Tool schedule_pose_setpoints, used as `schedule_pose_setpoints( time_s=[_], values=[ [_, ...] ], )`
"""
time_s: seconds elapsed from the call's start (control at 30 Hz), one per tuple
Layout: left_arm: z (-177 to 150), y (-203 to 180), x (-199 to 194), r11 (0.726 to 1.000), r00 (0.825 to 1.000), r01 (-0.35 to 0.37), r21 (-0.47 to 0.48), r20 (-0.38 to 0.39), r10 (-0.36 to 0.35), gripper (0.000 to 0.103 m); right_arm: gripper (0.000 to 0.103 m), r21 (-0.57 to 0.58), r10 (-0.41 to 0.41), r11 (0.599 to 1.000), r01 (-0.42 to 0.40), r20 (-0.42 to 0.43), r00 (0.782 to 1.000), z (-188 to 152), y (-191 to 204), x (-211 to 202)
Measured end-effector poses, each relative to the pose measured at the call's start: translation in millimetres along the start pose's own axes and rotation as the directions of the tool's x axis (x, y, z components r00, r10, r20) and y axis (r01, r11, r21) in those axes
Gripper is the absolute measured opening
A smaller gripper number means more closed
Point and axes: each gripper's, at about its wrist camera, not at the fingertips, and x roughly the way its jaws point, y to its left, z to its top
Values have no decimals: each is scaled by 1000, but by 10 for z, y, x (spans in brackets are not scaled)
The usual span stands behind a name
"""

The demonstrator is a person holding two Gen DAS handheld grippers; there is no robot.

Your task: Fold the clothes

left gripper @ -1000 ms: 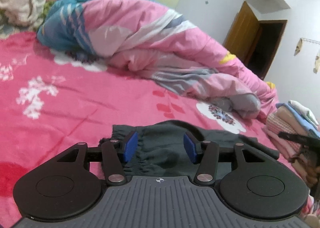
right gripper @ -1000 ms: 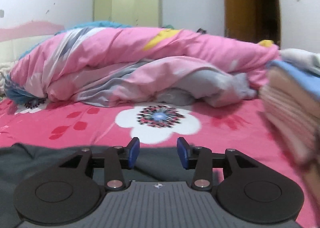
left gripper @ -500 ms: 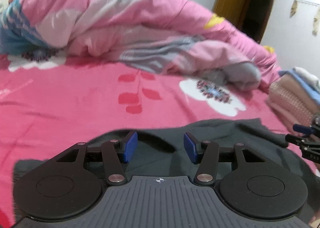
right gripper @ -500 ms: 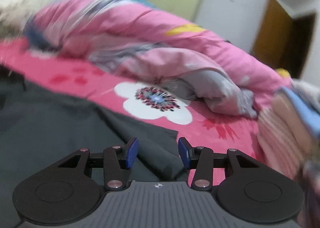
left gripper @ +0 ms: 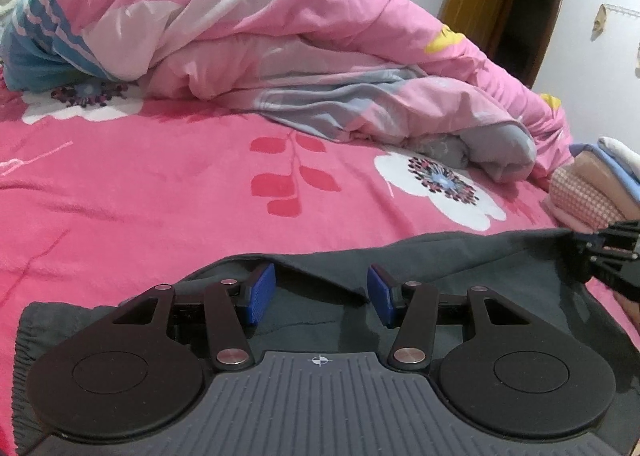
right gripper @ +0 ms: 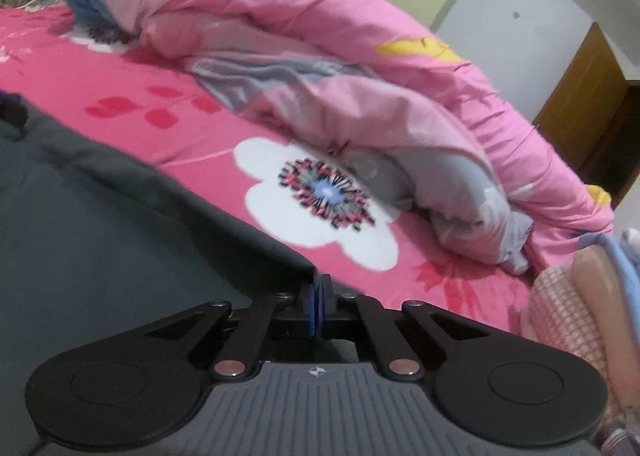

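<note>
Nearest me, my left gripper (left gripper: 321, 293) hangs over the garment (left gripper: 460, 256), its 2 blue pads (left gripper: 260, 293) apart with a raised fold of the dark grey cloth between them, not pinched. My right gripper (right gripper: 316, 306) has just snapped its jaws together, and the pads are clamped on the garment's far right corner (right gripper: 308, 270). In the left view that gripper sits at the right edge, holding the same corner. The garment lies flat on the near part of the bed (left gripper: 160, 192), spread from left to right, elastic waistband at the near left. Further right is a stack (left gripper: 592, 192) of folded clothes. Beyond, a rumpled pink quilt (left gripper: 280, 40) is heaped along the far side.
</note>
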Motion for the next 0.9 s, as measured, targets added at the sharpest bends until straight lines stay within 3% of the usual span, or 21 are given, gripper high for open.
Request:
schedule_pose_setpoints(
  time_s=[0.33, 0.73, 0.8, 0.87, 0.9],
  values=[
    [39, -22, -17, 1000, 999, -27, -2, 42, 27, 51, 0, 39, -1, 999, 2, -15, 1000, 183, -122, 308],
    [-15, -130, 83, 992, 996, -85, 90, 18, 83, 51, 1, 120, 44, 992, -32, -99, 994, -29, -99, 774],
    [-21, -130, 108, 992, 996, -90, 93, 6, 90, 51, 8, 171, 50, 985, -30, -113, 992, -49, -200, 828],
    [-26, -125, 124, 991, 996, -94, 92, -1, 94, 52, 29, 288, 56, 957, -19, -122, 991, -68, -420, 857],
    [-29, -122, 129, 991, 995, -96, 92, -4, 97, 52, 30, 362, 42, 932, 9, -131, 991, -97, -578, 869]
  ],
)
